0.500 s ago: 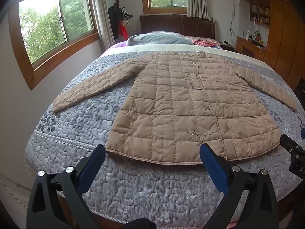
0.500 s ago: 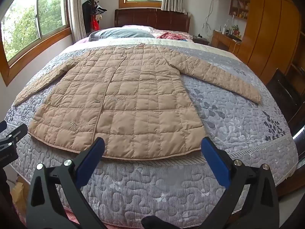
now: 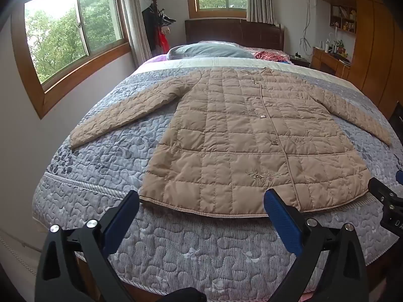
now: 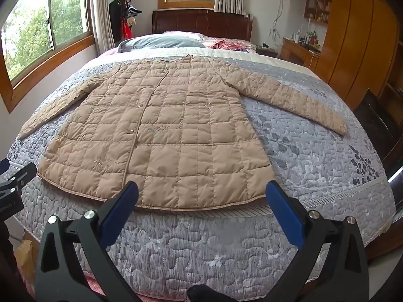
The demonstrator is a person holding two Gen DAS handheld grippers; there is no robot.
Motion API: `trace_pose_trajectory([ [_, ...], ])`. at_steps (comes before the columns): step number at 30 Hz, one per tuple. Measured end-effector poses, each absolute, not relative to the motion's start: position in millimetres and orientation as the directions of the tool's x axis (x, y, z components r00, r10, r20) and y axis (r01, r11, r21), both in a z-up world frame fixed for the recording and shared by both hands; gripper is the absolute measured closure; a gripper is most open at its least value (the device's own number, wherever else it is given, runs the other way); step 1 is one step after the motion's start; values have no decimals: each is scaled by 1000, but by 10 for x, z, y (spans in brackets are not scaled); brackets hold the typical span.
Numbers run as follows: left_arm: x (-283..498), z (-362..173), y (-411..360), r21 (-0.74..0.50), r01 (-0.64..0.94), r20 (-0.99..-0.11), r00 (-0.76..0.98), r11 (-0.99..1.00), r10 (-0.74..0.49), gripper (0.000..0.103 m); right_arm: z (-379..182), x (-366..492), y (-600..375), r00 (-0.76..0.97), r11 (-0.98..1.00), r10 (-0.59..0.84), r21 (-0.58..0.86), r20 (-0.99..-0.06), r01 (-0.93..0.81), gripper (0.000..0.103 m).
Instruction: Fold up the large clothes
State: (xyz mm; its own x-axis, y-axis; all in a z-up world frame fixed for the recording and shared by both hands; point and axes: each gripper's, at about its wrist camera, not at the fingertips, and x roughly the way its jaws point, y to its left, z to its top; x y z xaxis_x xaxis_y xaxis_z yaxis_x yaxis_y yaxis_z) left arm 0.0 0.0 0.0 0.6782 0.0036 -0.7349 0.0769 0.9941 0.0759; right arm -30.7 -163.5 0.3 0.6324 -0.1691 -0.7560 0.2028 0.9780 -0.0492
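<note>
A long tan quilted coat (image 3: 246, 146) lies flat and face up on the bed, buttoned, both sleeves spread out to the sides; it also shows in the right wrist view (image 4: 161, 136). My left gripper (image 3: 201, 209) is open and empty, hovering just short of the coat's hem near its left corner. My right gripper (image 4: 201, 198) is open and empty, hovering over the hem near its right corner. The right gripper's tip shows at the right edge of the left wrist view (image 3: 388, 201), and the left one's at the left edge of the right wrist view (image 4: 15, 183).
The grey quilted bedspread (image 3: 176, 249) covers the bed. A grey pillow (image 3: 209, 50) and a red cloth (image 3: 269, 55) lie by the dark headboard (image 3: 234, 32). A window wall is on the left, a wooden wardrobe (image 4: 357, 40) and desk on the right.
Both grippers have shifted very slightly; the coat has not moved and both jaws stay open.
</note>
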Motion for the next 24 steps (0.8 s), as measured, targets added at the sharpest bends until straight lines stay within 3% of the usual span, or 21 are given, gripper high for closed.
trace_pose_trajectory([
  [24,-9,2,-1,76,77,-734,679,994,4,4,23,-305,-1639,632,978,-168,-48,-756,202,3],
])
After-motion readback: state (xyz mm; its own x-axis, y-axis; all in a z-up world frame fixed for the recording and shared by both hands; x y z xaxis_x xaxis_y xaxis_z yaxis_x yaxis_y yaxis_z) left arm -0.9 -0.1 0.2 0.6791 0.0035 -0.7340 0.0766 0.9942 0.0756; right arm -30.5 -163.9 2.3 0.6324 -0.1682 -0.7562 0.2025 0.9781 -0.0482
